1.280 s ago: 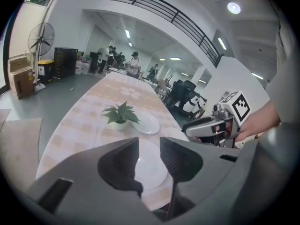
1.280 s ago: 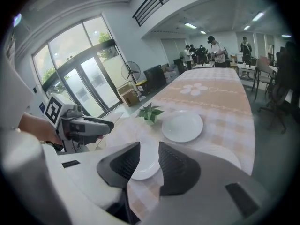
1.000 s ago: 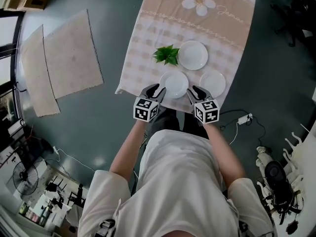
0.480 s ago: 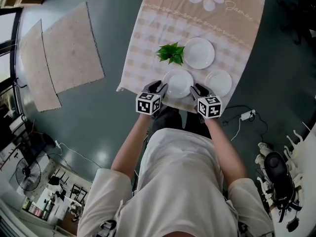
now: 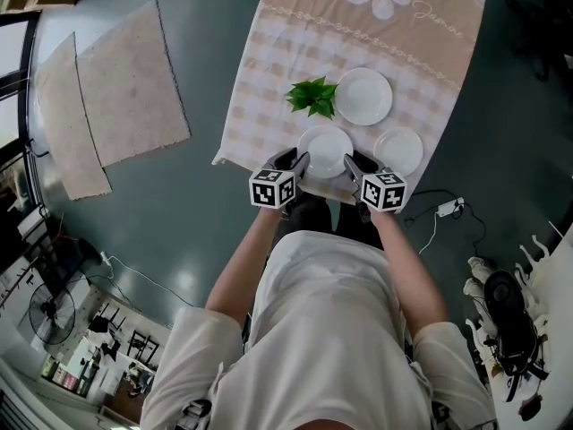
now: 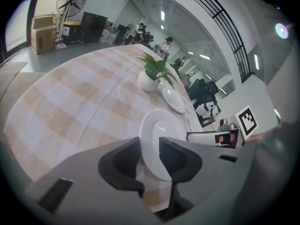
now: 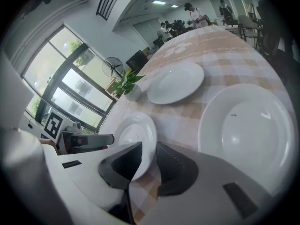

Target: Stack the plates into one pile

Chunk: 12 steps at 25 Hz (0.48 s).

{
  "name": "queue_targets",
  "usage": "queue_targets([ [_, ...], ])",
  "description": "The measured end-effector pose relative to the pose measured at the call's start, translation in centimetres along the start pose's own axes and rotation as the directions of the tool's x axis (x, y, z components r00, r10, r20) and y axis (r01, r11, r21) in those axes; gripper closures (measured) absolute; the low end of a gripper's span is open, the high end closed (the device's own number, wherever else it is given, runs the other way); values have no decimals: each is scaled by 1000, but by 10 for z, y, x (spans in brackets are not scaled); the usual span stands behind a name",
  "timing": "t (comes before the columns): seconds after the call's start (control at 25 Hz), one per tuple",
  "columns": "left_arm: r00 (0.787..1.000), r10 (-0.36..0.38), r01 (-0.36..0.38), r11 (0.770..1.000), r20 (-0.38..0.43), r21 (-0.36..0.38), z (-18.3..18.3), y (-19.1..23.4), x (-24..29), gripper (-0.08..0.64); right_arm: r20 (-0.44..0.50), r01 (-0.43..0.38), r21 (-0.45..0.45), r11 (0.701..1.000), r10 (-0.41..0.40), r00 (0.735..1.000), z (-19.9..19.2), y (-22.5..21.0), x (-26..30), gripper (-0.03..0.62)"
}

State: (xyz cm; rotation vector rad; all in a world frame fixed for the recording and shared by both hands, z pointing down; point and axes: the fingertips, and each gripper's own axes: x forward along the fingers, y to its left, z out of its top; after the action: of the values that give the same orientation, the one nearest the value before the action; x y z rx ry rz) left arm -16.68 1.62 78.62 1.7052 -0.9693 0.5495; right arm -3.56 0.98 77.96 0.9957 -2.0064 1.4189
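- White china is the whole job: three plates on a checked tablecloth (image 5: 269,79), each placed here from the potted plant (image 5: 312,97).
- The left gripper (image 5: 294,161) sits on the person's side of the plant and slightly left, at the table's near edge. Its jaws straddle the left rim of the near plate. The pads flank the rim with no clear squeeze, so I read it as released.
- The near plate (image 5: 325,149) lies flat on the cloth straight towards the person from the plant, between the two grippers. Being round, it has no long axis. Its rim runs edge-on through both jaw gaps.
- The right gripper (image 5: 354,164) sits towards the person and right of the plant, on the opposite rim. Its jaws have just been closing with the rim between them, and the pads look pressed onto it.
- The large plate (image 5: 363,96) is just right of the plant. The small plate (image 5: 398,150) lies further right and nearer the person, close beside the right gripper.
- Both hands are equally near. An even lift probably needs the left pads to clamp first.
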Motion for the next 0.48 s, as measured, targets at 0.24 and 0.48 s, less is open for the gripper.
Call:
queue_targets([
  [0.24,1000,5,-8,993,-21,-119,-1,10,0,508,-6,11,60,998,-10,1000,0,-7,1,529],
  [0.48,1000,-14,10,989,-22,-150,-1,6,-4,515,13,-2,101,995,1,1000,3,-4,-6,537],
])
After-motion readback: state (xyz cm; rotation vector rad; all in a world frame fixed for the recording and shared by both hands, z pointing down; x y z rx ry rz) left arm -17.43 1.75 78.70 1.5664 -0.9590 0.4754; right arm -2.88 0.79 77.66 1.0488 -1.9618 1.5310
